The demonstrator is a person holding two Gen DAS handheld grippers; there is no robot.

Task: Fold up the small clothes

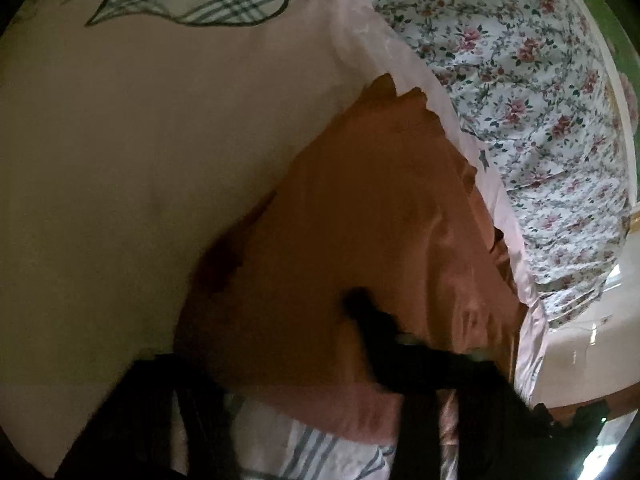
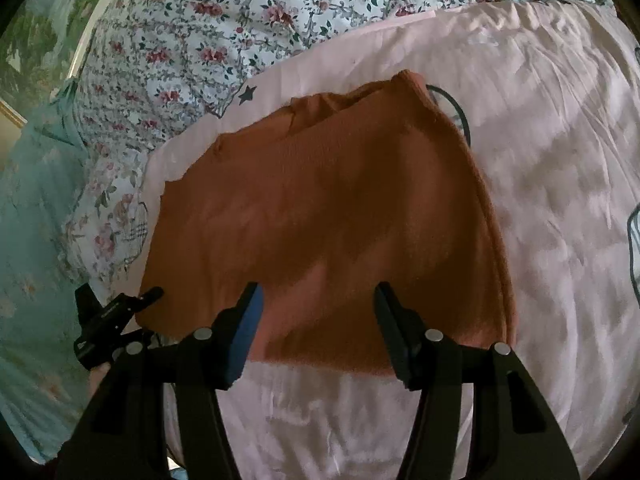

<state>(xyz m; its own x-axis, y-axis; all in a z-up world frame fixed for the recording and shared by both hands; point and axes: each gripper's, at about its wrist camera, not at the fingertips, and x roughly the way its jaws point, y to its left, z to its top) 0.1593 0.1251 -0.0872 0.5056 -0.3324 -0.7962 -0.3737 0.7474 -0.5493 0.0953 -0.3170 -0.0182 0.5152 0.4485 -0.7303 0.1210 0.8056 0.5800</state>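
Note:
A rust-orange knit garment (image 2: 320, 216) lies flat on a pale pink sheet (image 2: 540, 160); it also shows in the left wrist view (image 1: 360, 220). My right gripper (image 2: 318, 300) is open and empty, its two fingers spread just above the garment's near hem. My left gripper (image 2: 116, 312) shows at the garment's near left corner in the right wrist view. In the left wrist view one dark blurred finger (image 1: 368, 312) lies over the orange cloth, and the view is too dark to tell whether the jaws are closed.
A floral bedspread (image 2: 240, 20) lies beyond the pink sheet (image 1: 160, 140), also in the left wrist view (image 1: 540, 120). A plaid heart print (image 1: 200, 0) marks the sheet. A light teal floral cloth (image 2: 36, 240) hangs at the left. A dark cord (image 2: 456, 108) runs behind the garment.

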